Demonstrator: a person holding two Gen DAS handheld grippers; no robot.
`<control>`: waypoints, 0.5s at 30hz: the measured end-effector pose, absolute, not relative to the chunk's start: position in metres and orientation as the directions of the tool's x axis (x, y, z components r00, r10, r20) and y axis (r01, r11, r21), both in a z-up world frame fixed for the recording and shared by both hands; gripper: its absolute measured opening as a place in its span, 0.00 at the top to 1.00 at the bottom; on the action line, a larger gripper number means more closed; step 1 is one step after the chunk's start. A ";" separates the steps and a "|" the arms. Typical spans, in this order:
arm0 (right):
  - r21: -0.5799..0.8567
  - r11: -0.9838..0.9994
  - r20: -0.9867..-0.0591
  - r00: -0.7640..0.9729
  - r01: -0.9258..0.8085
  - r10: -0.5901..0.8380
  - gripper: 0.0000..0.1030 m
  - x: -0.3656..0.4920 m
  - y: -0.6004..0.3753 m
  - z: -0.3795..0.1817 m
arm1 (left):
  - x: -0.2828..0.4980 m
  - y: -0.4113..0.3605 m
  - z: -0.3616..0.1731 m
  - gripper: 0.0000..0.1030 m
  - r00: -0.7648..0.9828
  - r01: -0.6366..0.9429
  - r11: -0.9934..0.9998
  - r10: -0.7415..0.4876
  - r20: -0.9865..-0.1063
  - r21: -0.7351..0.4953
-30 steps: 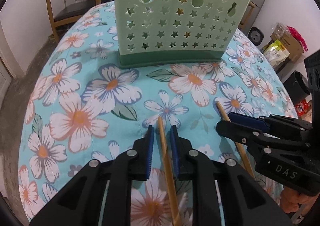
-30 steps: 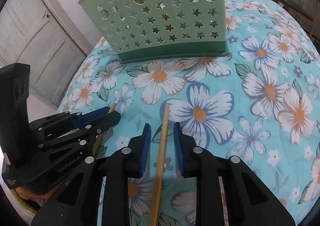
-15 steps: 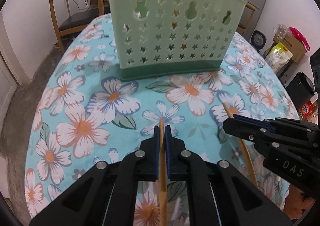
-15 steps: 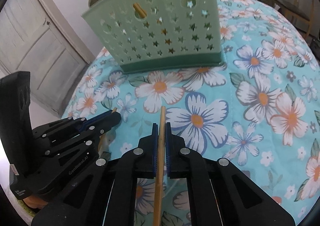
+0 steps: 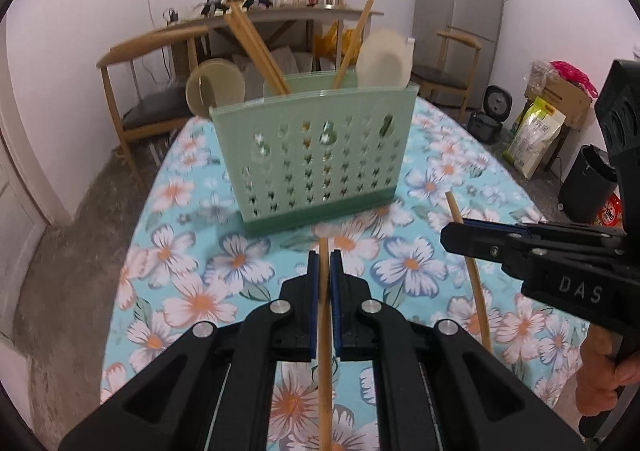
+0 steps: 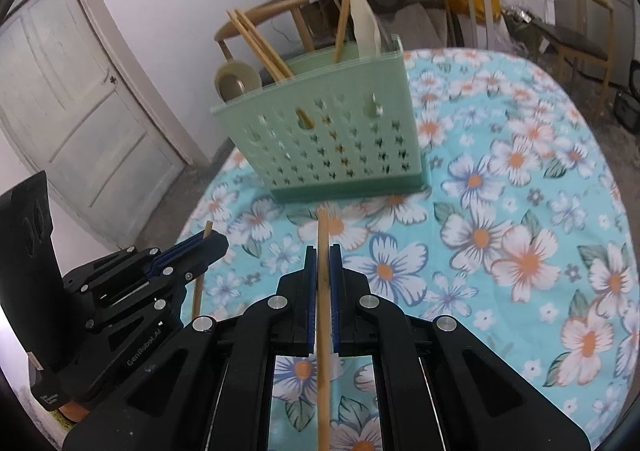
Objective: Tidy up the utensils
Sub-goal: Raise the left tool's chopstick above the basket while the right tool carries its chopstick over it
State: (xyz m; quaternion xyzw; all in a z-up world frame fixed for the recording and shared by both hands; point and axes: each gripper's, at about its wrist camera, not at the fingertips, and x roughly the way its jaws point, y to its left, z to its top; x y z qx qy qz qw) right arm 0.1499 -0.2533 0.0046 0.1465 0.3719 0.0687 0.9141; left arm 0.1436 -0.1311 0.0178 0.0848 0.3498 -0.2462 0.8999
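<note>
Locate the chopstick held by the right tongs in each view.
Left wrist view: right of centre, the chopstick clamped in the right tongs, seen side-on.
Right wrist view: bottom centre, the same chopstick runs up between the pads.
Shared landmark: green holder.

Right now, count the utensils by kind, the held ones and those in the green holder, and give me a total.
Chopsticks held: 2, one in the left gripper, one in the right gripper.
Chopsticks in the holder: 3 that I can tell apart, two leaning left, one leaning right.
Spoons in the holder: 2.
Total: 7 utensils.
</note>
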 end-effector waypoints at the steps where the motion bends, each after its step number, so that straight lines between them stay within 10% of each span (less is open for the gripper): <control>1: 0.318 0.948 -0.652 0.721 -0.019 0.234 0.96 0.147 -0.254 0.009 | 0.141 -0.131 0.022 0.95 0.642 0.504 0.863 -0.386 -0.662 -0.014; 15: 0.304 0.952 -0.590 0.776 -0.044 0.225 0.96 0.135 -0.250 0.042 | 0.123 -0.122 0.048 0.95 0.700 0.501 0.865 -0.388 -0.599 0.024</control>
